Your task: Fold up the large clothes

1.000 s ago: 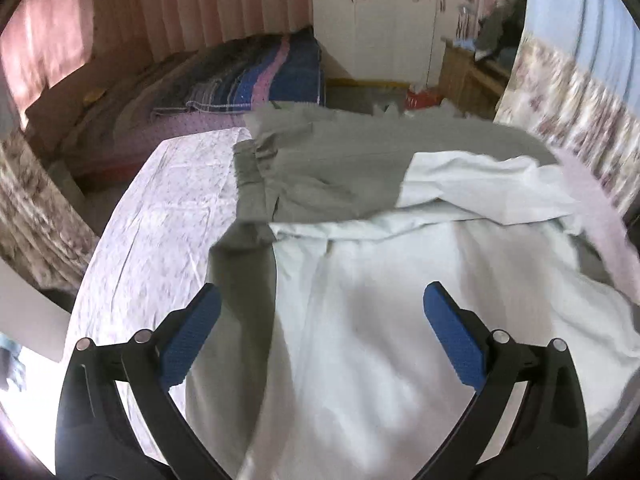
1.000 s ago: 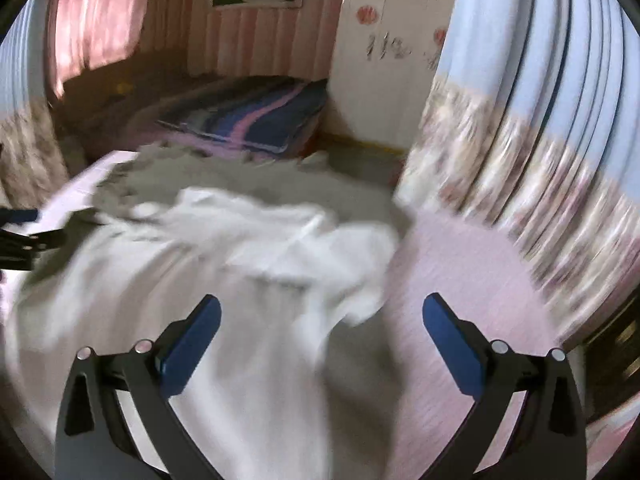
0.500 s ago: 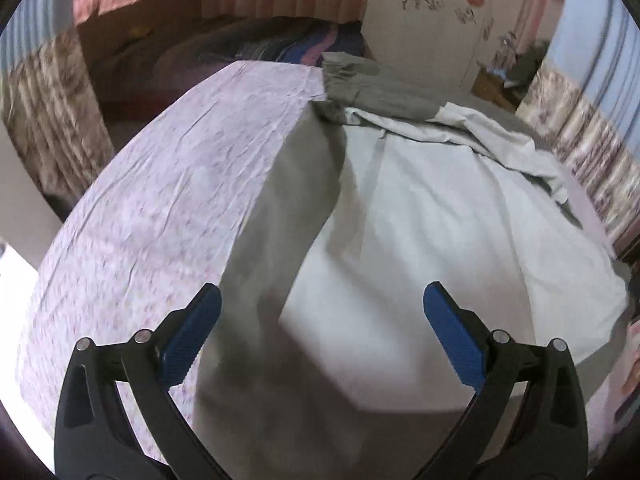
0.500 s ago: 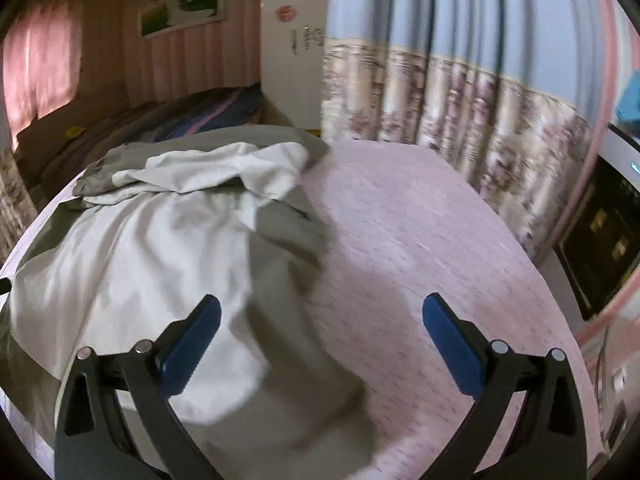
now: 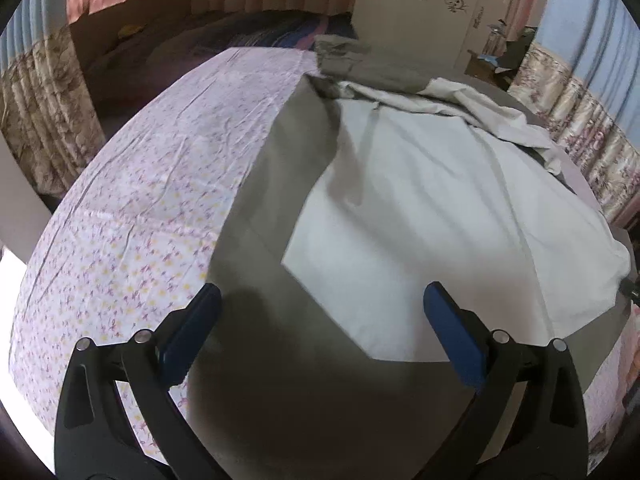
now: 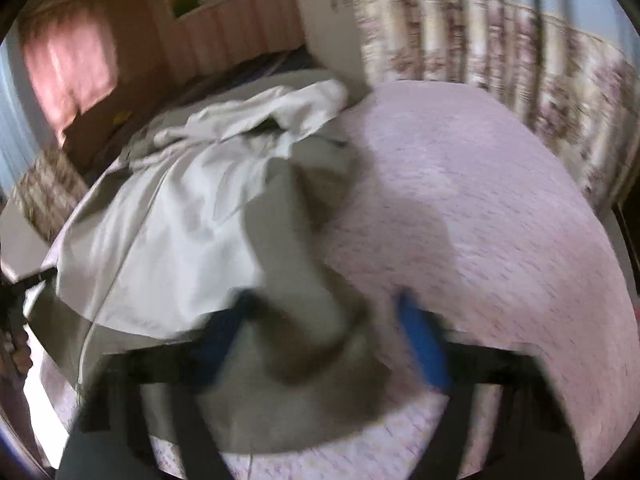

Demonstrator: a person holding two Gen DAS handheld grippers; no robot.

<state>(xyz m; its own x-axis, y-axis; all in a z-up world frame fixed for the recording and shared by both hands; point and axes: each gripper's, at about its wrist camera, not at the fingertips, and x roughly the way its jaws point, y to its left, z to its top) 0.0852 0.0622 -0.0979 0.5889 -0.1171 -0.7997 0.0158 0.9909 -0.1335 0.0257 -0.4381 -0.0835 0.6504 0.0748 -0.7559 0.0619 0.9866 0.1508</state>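
Both grippers had dropped toward the near hem of the large grey-and-white cloth garment (image 5: 420, 200) spread on the pink floral bedsheet (image 5: 140, 200), the right gripper (image 6: 324, 344) closing around a grey fold while the left gripper (image 5: 320, 320) hung wide open, so a lift-and-fold looked imminent.

Right hand-held gripper (image 6: 324, 336), blurred, jaws closing around a grey fold of the grey-and-white garment (image 6: 180, 216) lying on the pink floral bed (image 6: 500, 220).
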